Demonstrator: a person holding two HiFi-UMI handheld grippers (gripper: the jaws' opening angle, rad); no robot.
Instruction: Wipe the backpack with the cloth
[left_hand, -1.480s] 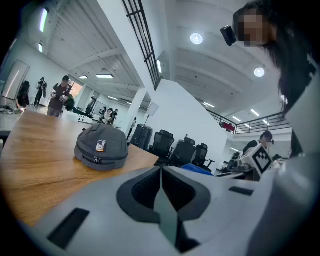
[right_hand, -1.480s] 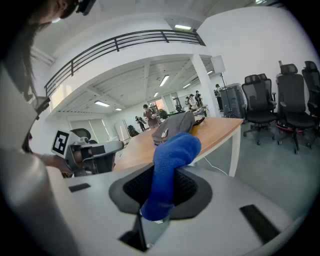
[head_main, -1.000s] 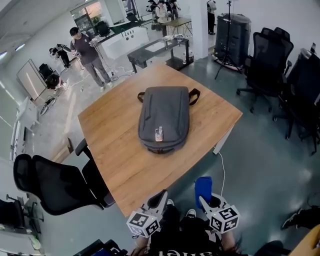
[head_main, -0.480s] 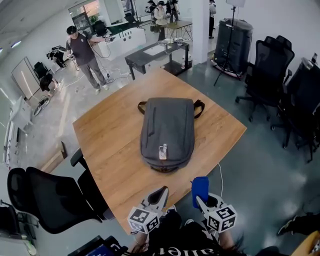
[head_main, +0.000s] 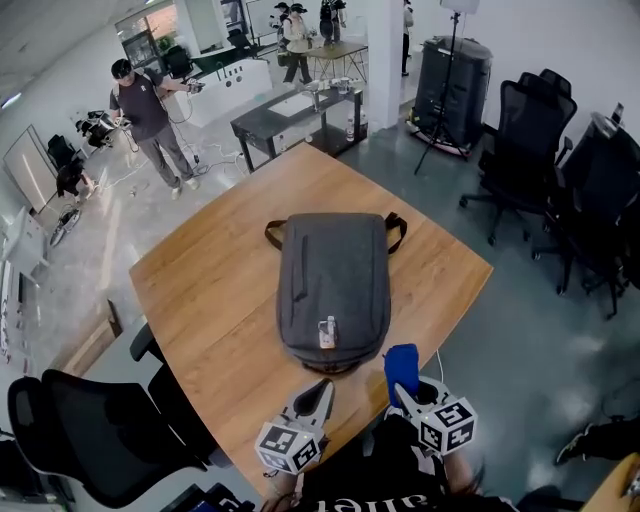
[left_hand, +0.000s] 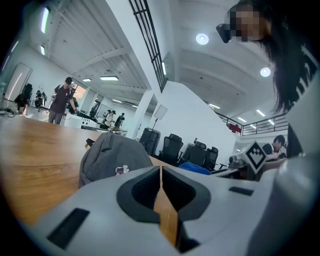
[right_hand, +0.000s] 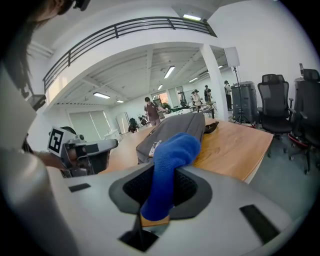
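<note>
We find the backpack (head_main: 333, 285) lying mid-table (head_main: 210, 290); just before it sit our left gripper (head_main: 322, 390) and right gripper (head_main: 400, 390), the cloth (head_main: 402, 362) between the right one's jaws.

The tag (head_main: 327, 334) on the backpack (head_main: 333, 285) is too small to read. The cloth (right_hand: 170, 160) sinks between the right gripper's (right_hand: 167, 175) jaws — its lower end is hidden there. In the left gripper view the backpack's near bulk hides its far end. The head view's edge cuts off the chair (head_main: 605, 180) at right.
</note>
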